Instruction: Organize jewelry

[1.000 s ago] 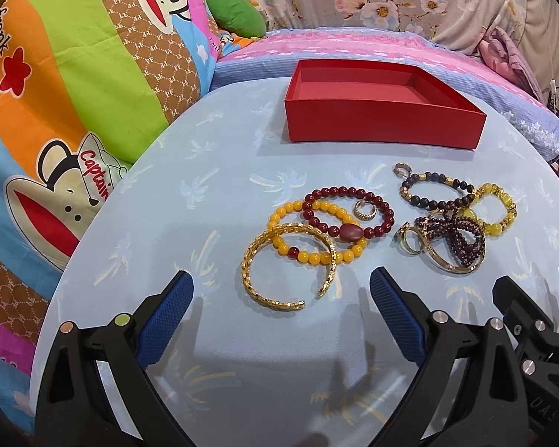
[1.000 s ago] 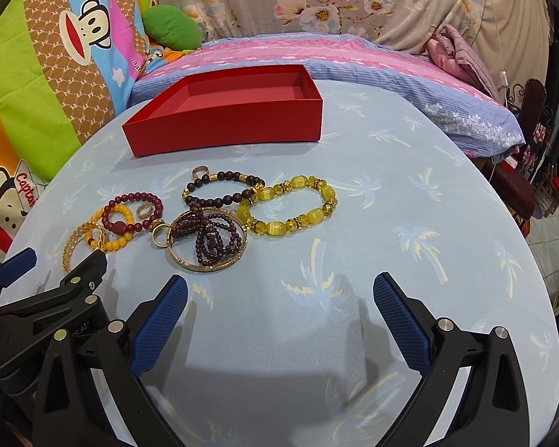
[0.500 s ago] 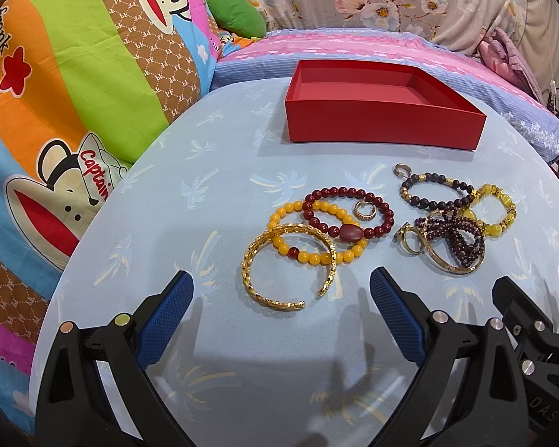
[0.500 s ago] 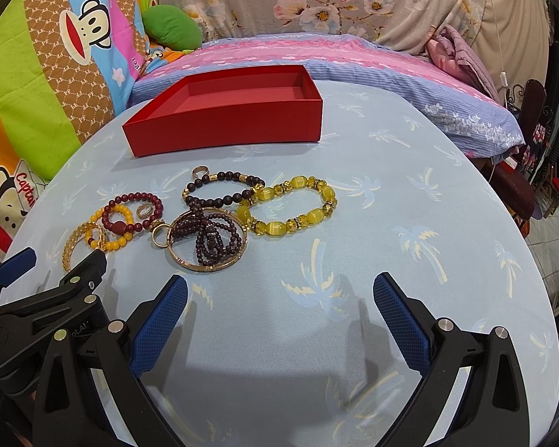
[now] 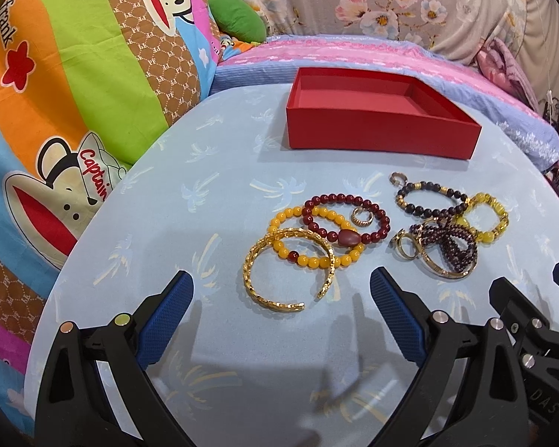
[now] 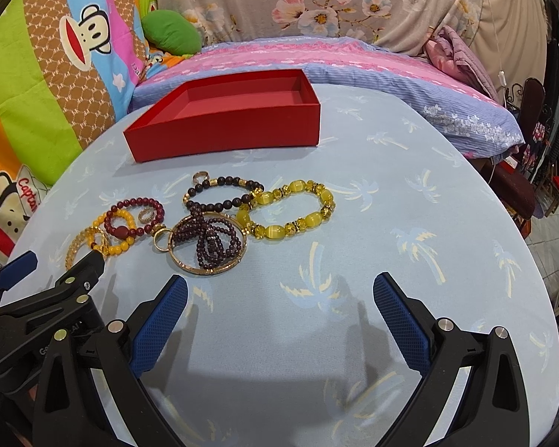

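Observation:
An empty red box [image 5: 380, 126] [image 6: 227, 126] stands at the far side of the round table. Jewelry lies in front of it: a gold cuff bangle [image 5: 283, 272], a yellow bead bracelet [image 5: 279, 223], a dark red bead bracelet [image 5: 344, 219] around a gold ring [image 5: 362, 217], a dark bead bracelet [image 6: 223, 193], a yellow-green bead bracelet [image 6: 290, 210], and a purple bead strand on a gold hoop [image 6: 208, 244]. My left gripper [image 5: 281, 300] is open just short of the bangle. My right gripper [image 6: 279, 307] is open, nearer than the hoop.
The table has a light blue palm-print cloth [image 6: 410, 223]. A colourful monkey-print cushion [image 5: 74, 93] rises at the left, a bed with pink and blue covers [image 6: 335, 63] lies behind. The table edge drops off at the right [image 6: 533, 246].

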Tool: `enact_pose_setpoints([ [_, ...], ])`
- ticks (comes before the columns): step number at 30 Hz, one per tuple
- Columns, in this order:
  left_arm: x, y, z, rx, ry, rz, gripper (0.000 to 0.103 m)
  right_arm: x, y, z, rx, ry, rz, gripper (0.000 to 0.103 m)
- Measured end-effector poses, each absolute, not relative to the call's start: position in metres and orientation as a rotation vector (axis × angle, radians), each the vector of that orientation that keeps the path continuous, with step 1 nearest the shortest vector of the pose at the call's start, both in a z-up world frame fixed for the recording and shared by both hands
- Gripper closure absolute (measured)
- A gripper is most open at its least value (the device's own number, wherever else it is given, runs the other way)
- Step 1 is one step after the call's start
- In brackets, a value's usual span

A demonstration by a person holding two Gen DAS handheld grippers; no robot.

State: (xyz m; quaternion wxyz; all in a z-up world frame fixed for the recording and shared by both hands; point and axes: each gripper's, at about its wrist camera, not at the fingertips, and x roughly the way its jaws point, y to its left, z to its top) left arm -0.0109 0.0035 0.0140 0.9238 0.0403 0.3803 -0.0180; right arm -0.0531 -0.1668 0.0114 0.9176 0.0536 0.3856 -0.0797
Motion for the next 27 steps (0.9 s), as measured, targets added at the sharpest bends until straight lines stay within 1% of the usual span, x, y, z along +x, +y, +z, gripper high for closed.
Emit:
enact_pose_setpoints([
  [10,-0.004,0.028,0.023,0.052,0.803,-0.032,0.011,-0.046,-0.177,0.014,0.123,0.796,-0.132,0.007],
  [13,0.0,0.034,0.025,0.048,0.803,-0.03,0.011,-0.04,-0.172,0.015,0.113,0.793,-0.117,0.009],
  [18,0.005,0.04,0.021,0.047,0.819,-0.03,0.011,-0.026,-0.165,0.013,0.107,0.814,-0.084,0.021],
  [20,0.007,0.041,0.018,0.043,0.83,-0.033,0.011,-0.021,-0.162,0.011,0.103,0.821,-0.072,0.028],
  [21,0.008,0.042,0.017,0.043,0.835,-0.033,0.011,-0.018,-0.161,0.009,0.101,0.827,-0.068,0.03],
  [23,0.01,0.042,0.015,0.042,0.845,-0.037,0.011,-0.013,-0.158,0.006,0.099,0.842,-0.057,0.04],
  [27,0.012,0.04,0.012,0.039,0.853,-0.052,0.011,-0.006,-0.154,0.002,0.094,0.858,-0.044,0.052],
])
